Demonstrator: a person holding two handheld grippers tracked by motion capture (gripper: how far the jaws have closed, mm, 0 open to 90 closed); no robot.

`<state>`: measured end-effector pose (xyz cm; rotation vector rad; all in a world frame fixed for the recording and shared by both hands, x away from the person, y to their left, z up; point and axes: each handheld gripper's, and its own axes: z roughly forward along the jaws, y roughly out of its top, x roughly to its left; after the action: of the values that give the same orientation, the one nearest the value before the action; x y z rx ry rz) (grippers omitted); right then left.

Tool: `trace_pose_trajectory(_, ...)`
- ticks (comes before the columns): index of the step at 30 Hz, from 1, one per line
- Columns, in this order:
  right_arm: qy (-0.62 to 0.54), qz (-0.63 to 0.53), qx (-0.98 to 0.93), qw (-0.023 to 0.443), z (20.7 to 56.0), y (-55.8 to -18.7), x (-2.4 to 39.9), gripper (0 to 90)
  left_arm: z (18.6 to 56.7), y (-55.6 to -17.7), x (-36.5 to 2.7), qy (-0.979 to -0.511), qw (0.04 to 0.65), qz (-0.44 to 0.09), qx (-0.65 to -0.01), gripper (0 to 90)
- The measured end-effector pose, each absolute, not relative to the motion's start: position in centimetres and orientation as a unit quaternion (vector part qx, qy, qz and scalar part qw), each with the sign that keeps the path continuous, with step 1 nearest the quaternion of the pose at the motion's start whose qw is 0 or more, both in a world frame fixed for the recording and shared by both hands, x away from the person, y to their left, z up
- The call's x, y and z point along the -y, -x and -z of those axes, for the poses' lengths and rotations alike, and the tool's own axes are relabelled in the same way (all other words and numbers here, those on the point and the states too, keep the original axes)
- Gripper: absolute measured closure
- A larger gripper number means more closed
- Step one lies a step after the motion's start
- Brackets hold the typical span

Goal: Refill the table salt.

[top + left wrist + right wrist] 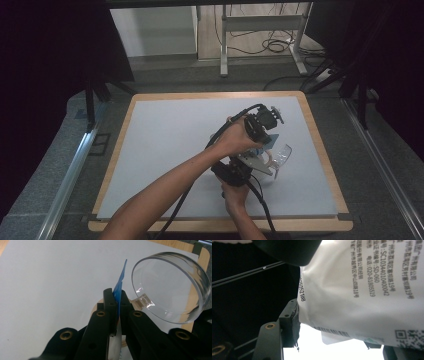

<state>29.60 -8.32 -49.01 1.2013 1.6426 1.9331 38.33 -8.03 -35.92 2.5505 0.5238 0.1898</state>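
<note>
A white printed pouch [362, 295] is held above the desk [165, 140] beside a clear glass bowl [172, 287], its blue top edge [120, 282] pinched tight in the left claw [117, 296] and its body clamped in the right claw [332, 335]. If the two are pulled unevenly, the seal could tear suddenly and contents could be spilled past the bowl. Chinese print, "SC10344010400042", "020-81805519", "SD-060", a barcode and a QR code can be read.

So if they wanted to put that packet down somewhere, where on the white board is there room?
The white board lies bare across its left half, along the far edge and along the near strip. It is crowded right of centre, where the left gripper and right gripper hold the packet beside the clear round dish.
</note>
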Motion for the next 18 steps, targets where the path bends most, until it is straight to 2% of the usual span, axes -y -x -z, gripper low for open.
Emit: trace_pose_trajectory(18,-0.424,-0.685,-0.569,0.165,48.89,-29.58,8.16,42.4,35.87,-38.31,8.16,-0.945,0.256,-0.072,-0.19,90.0)
